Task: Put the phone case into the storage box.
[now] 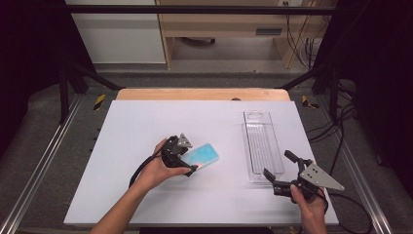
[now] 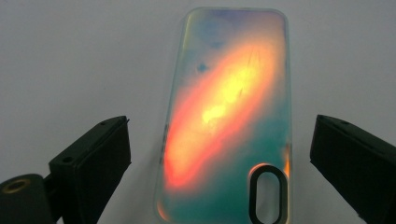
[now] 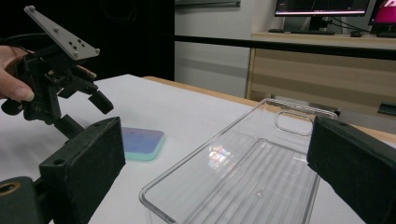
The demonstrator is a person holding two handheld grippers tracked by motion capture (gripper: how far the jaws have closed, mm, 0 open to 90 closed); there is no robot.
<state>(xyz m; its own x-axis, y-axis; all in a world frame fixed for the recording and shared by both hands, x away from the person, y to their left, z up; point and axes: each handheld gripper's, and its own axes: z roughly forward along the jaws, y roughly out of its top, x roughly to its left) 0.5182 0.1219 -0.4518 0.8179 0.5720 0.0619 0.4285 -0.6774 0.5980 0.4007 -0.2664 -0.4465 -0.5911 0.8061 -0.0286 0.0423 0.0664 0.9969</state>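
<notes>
In the high view, the left gripper (image 1: pixel 187 161) hangs over the iridescent phone case (image 1: pixel 202 157) on the white table (image 1: pixel 146 126); lower squarely before closing. In the left gripper view, the case (image 2: pixel 229 116) lies between spread jaws, untouched. In the right gripper view, the right gripper's (image 3: pixel 215 186) jaws gape around the clear tray (image 3: pixel 243 172), apart.

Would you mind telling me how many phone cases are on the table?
2. The iridescent blue case lies left of centre, under the left gripper; the clear case lies to the right, ahead of the right gripper.
</notes>
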